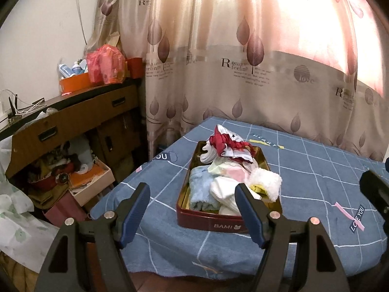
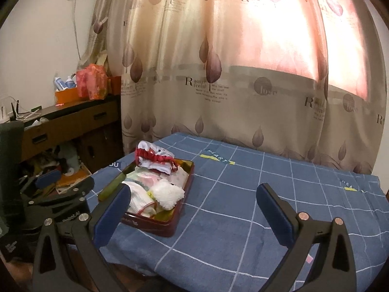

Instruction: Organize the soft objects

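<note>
A dark red tin (image 1: 220,223) marked BAMI sits on a table with a blue checked cloth (image 1: 316,182). It holds several soft things: a light blue towel (image 1: 200,189), white cloths (image 1: 225,191), a fluffy white piece (image 1: 267,182) and a red-and-white frilled garment (image 1: 231,146) on top. My left gripper (image 1: 192,194) is open and empty, just in front of the tin. In the right wrist view the tin (image 2: 170,219) lies left of my right gripper (image 2: 194,199), which is open and empty above the cloth (image 2: 243,206).
A patterned curtain (image 1: 243,73) hangs behind the table. A brown desk (image 1: 73,119) at the left carries an orange box (image 1: 75,82) and a red bag (image 1: 105,64). Cluttered boxes (image 1: 90,185) lie under it. The left gripper's body (image 2: 48,194) shows at the left of the right wrist view.
</note>
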`<state>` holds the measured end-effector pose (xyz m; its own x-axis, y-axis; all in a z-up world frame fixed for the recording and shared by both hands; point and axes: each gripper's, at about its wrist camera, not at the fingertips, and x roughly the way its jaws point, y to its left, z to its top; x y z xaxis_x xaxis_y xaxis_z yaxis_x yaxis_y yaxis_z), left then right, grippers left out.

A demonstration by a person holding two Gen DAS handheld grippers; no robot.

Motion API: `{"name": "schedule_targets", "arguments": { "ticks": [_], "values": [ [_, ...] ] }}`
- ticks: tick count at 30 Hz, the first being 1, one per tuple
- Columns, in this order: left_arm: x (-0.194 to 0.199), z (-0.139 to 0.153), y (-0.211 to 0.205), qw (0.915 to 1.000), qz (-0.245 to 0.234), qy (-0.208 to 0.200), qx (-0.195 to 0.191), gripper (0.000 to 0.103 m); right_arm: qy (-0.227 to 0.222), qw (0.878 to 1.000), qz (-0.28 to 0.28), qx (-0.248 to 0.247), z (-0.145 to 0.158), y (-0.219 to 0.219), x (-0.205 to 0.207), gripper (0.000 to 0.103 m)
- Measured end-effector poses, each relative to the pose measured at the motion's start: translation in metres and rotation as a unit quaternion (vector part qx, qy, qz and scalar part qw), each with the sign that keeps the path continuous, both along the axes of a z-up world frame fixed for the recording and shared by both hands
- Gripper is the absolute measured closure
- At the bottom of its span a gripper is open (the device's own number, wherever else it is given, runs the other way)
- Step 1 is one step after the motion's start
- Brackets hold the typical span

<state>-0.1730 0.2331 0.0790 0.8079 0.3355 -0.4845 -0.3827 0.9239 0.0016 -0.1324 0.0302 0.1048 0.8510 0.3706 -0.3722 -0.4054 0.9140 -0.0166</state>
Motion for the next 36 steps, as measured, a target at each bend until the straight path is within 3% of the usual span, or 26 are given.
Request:
{"name": "schedule_targets", "arguments": {
  "ticks": [36],
  "values": [
    [0.0, -0.006, -0.003, 1.0, -0.004, 0.002, -0.003, 0.029, 0.017, 1.0, 0.004, -0.007, -0.009, -0.001, -0.003, 0.001]
  ]
}}
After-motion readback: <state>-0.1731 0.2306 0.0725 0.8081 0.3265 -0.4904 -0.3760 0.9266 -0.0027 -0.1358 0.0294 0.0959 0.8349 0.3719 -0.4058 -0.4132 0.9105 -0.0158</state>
